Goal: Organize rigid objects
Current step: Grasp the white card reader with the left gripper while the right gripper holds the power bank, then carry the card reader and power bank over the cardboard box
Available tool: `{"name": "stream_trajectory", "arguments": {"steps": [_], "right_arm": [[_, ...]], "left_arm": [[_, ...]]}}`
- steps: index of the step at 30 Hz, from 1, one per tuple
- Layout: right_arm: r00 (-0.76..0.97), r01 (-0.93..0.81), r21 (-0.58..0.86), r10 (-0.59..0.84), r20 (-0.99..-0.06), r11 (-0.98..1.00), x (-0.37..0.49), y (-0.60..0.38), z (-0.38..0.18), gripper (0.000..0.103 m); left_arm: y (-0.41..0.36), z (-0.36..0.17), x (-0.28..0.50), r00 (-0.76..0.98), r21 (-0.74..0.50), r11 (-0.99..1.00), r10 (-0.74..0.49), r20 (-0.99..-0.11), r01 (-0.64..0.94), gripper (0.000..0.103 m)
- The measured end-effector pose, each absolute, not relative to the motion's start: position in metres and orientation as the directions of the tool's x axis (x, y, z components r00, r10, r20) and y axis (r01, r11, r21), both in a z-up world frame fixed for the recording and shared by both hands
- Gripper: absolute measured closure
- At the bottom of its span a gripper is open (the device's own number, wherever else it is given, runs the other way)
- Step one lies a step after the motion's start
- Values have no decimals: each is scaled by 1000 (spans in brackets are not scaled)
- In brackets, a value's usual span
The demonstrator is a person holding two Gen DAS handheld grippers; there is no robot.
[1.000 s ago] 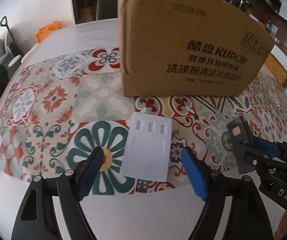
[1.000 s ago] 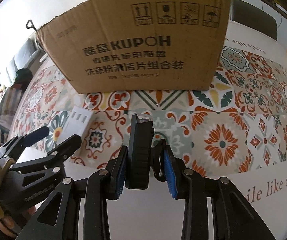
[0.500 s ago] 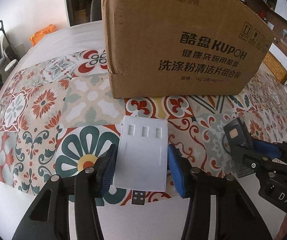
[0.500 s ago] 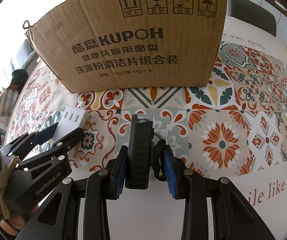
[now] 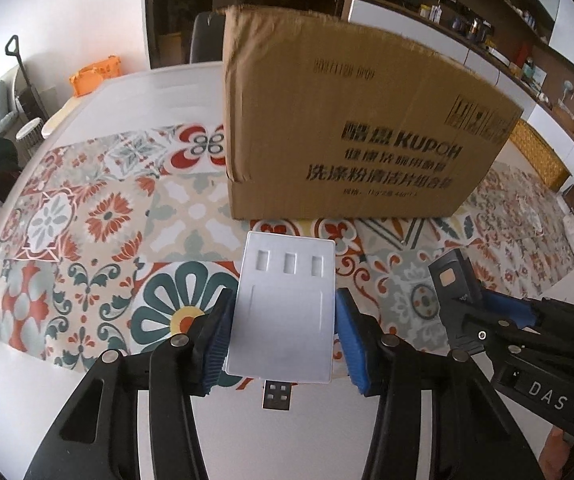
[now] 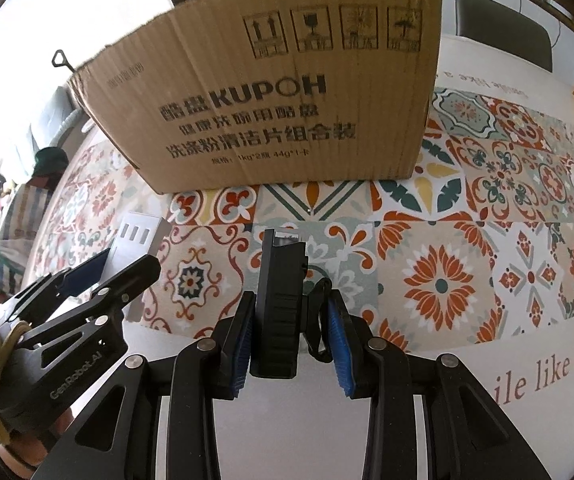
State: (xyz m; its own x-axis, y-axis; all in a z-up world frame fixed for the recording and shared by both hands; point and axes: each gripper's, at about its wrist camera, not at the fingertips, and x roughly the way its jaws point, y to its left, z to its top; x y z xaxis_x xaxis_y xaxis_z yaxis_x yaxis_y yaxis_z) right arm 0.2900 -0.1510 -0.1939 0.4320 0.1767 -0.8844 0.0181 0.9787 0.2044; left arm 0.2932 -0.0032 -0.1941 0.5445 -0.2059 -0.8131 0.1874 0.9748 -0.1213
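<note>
In the left wrist view, the cardboard box (image 5: 351,120) stands on the patterned cloth (image 5: 87,220), occupying the upper centre and right of the frame. The flat USB hub (image 5: 287,308) sits at lower centre, in front of the box, between the pads of the left gripper (image 5: 285,340); its plug points toward the bottom edge. The right gripper (image 5: 487,320) enters from the lower right.

In the right wrist view, the box (image 6: 287,92) fills the upper centre. The slim device (image 6: 279,304) stands at lower centre within the right gripper (image 6: 289,344). The hub (image 6: 135,248) and left gripper (image 6: 107,280) lie at middle left.
</note>
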Motion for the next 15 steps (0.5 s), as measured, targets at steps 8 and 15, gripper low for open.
{"name": "stream_trajectory", "arguments": {"steps": [8,15], "right_arm": [[486,-2,212,186,-854,977,281,-154,-158,68],[547,-31,203,187,-816,979,273,-157,-122,68]], "left_arm": [[-1,-155,280,596,-137,976,-211,-775,168,54],[-2,-121,274,646,-146,975,-219,-732,165,54]]}}
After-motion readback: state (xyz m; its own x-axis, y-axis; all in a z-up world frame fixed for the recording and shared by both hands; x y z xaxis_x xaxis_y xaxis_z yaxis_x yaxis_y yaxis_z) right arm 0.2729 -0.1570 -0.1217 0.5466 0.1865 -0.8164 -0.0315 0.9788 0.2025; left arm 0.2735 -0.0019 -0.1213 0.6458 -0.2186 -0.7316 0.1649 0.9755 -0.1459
